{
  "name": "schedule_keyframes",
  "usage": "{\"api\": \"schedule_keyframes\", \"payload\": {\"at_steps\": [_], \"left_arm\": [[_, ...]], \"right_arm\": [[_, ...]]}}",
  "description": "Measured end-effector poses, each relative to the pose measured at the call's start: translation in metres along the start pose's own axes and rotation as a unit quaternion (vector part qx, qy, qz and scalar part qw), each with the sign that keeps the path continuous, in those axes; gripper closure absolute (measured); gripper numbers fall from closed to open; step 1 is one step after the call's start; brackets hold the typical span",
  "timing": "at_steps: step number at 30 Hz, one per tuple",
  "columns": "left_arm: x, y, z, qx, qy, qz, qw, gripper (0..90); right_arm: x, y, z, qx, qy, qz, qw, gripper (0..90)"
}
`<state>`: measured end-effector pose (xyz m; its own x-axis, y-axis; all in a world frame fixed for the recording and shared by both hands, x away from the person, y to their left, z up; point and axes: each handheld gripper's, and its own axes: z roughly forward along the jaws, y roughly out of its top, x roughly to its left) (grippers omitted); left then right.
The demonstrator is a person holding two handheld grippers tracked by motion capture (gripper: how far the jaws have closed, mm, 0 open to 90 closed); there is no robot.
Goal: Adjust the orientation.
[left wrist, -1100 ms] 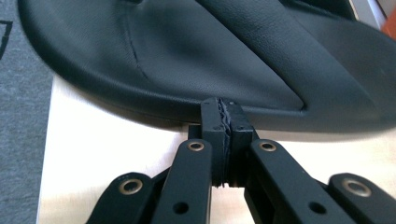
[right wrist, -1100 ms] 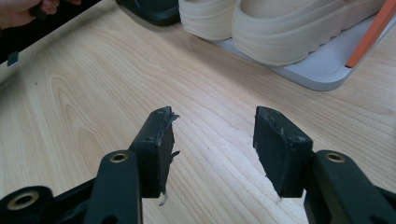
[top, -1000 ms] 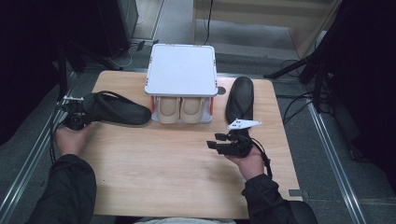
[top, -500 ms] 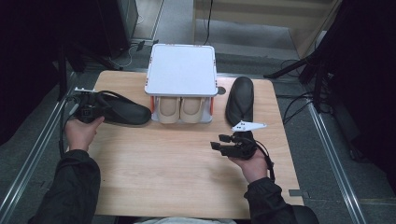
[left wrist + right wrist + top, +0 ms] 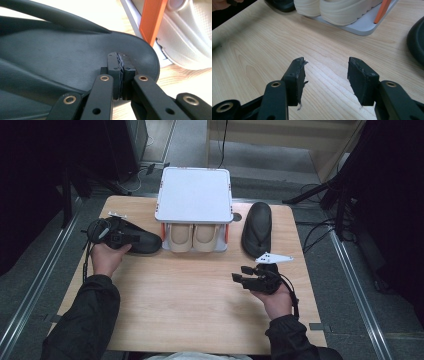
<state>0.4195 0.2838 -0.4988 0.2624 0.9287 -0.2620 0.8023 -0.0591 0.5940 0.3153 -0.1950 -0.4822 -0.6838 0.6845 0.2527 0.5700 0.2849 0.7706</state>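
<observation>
A black sandal (image 5: 145,242) lies on the wooden table (image 5: 190,310) left of a small rack. My left gripper (image 5: 131,238) rests over that sandal's footbed (image 5: 62,55), and its pads meet with nothing between them (image 5: 120,60). The sandal's strap (image 5: 57,18) runs across the upper left of the left gripper view. A second black sandal (image 5: 257,227) lies right of the rack. My right gripper (image 5: 239,281) hovers over bare wood at the front right, open and holding nothing (image 5: 325,67).
The rack has a white top (image 5: 194,195) and orange posts (image 5: 152,20). A pair of cream shoes (image 5: 192,237) sits on its lower shelf (image 5: 362,26). Cables and dark stands lie on the floor beyond the table's edges.
My left hand and gripper have moved right along the left sandal, toward the rack. The sandal itself and the right gripper have stayed put.
</observation>
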Motion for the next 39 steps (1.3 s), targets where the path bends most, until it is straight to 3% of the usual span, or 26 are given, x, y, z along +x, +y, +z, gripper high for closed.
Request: {"api": "schedule_keyframes", "payload": {"at_steps": [4,9,20,39], "left_arm": [[0.000,-0.007,0.008,0.018,-0.001,0.003,0.9998,89.6],[0.000,-0.014,0.005,0.015,0.001,0.007,0.9999,89.8],[0.005,-0.042,-0.019,0.023,-0.008,0.032,0.9992,89.2],[0.024,-0.083,-0.057,0.022,-0.008,-0.015,0.9996,87.1]], "right_arm": [[-0.001,0.000,0.000,0.000,0.001,-0.002,1.0000,48.6],[0.000,0.002,0.003,0.002,0.006,-0.006,1.0000,48.7],[0.003,0.011,0.015,0.009,0.022,-0.016,0.9996,48.7],[0.010,0.030,0.041,0.022,0.058,-0.040,0.9972,48.7]]}}
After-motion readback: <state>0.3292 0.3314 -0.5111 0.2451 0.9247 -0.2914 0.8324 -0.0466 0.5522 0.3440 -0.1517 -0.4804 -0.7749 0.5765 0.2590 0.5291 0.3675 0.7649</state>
